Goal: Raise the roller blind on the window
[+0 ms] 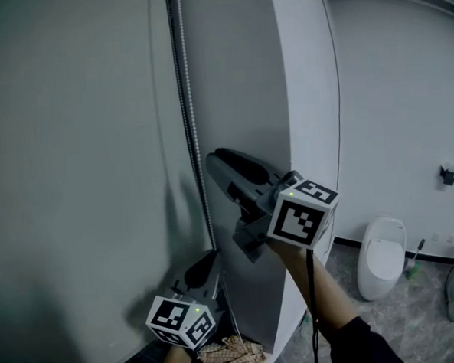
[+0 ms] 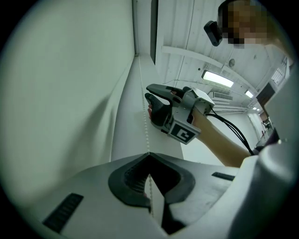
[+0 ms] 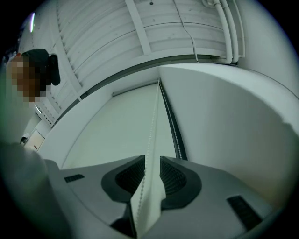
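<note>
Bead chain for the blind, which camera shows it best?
The head view: the bead chain shows as one long vertical run. The left gripper view shows a short stretch pinched at its jaw tips. The right gripper view shows it passing loose between parted jaws and on upward.

A washroom: a white ceramic toilet point(image 1: 381, 256) stands at the lower right on a grey marbled floor point(image 1: 420, 326), a brush point(image 1: 413, 264) beside it, plain white walls point(image 1: 390, 90) around.
</note>
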Demonstrator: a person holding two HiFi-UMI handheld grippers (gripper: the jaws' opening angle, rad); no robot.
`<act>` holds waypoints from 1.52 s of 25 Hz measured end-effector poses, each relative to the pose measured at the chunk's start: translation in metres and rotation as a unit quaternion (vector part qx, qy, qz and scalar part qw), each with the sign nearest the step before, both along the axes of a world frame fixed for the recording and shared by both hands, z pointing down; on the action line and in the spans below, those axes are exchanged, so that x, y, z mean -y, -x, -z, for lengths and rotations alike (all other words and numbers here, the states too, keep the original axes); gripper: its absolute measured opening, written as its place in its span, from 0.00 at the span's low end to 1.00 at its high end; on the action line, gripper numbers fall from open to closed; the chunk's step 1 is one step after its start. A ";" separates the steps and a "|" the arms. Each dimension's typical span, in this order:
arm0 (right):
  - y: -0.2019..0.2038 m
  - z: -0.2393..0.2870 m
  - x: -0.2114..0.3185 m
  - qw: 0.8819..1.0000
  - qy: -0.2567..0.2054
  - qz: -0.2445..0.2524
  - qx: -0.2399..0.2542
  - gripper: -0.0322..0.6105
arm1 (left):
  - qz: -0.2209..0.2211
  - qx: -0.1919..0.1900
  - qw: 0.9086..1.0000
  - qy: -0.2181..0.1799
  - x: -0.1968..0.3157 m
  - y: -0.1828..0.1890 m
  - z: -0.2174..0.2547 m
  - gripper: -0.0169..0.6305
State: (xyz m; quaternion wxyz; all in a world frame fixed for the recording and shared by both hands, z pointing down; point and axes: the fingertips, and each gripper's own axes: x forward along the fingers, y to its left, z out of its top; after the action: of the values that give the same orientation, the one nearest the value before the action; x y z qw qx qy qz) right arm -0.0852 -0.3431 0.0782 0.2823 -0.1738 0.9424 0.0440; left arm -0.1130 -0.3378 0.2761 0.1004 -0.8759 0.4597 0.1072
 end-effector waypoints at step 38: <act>-0.002 -0.149 -0.052 0.986 0.003 -0.092 -0.140 0.07 | -0.067 -0.064 0.995 -0.037 -0.048 0.000 0.094 0.06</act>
State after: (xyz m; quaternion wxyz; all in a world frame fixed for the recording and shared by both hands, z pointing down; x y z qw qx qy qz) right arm -0.0831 -0.2912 0.2268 0.1419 -0.2533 0.9526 0.0905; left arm -0.1134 -0.2898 0.1818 0.0952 -0.8917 0.4013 0.1865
